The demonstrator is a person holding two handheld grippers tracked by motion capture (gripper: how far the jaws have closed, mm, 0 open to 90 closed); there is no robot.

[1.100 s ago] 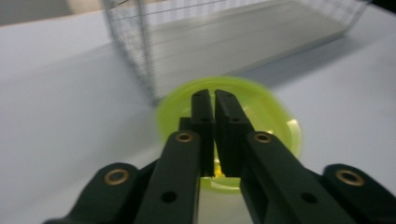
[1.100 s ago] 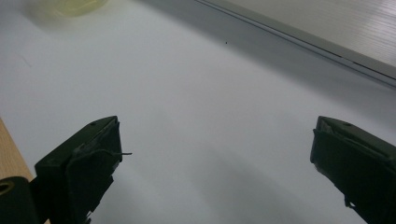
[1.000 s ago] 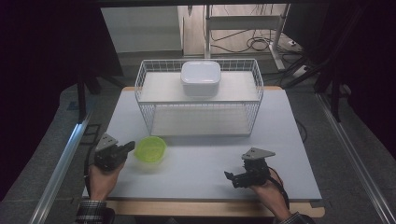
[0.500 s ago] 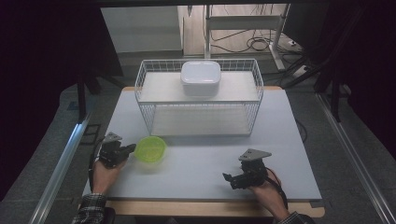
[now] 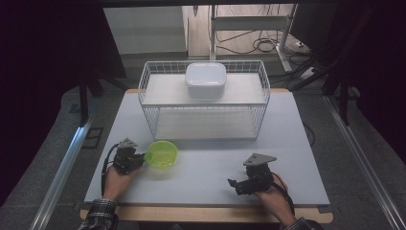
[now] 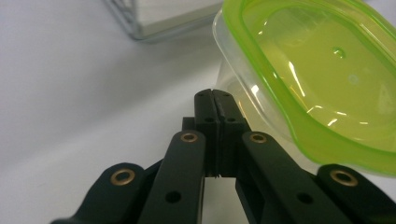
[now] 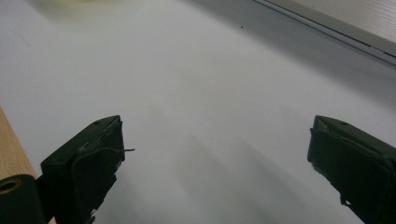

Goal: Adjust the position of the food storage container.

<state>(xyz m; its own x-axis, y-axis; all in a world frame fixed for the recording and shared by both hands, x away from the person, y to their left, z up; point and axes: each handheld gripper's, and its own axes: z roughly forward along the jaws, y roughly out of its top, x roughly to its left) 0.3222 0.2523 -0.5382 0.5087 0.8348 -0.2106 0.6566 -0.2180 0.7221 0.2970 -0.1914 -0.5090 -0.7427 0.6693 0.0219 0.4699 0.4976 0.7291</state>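
Since the wire basket (image 5: 204, 103) is biggest, start there: the green tub (image 5: 161, 154) sits just in front of it, left end. Tub looks light, thin, slippery; grab its rim. Left gripper (image 6: 215, 95) closed, empty, touching tub's side. Right gripper (image 7: 219, 163) wide, empty, well apart from tub.
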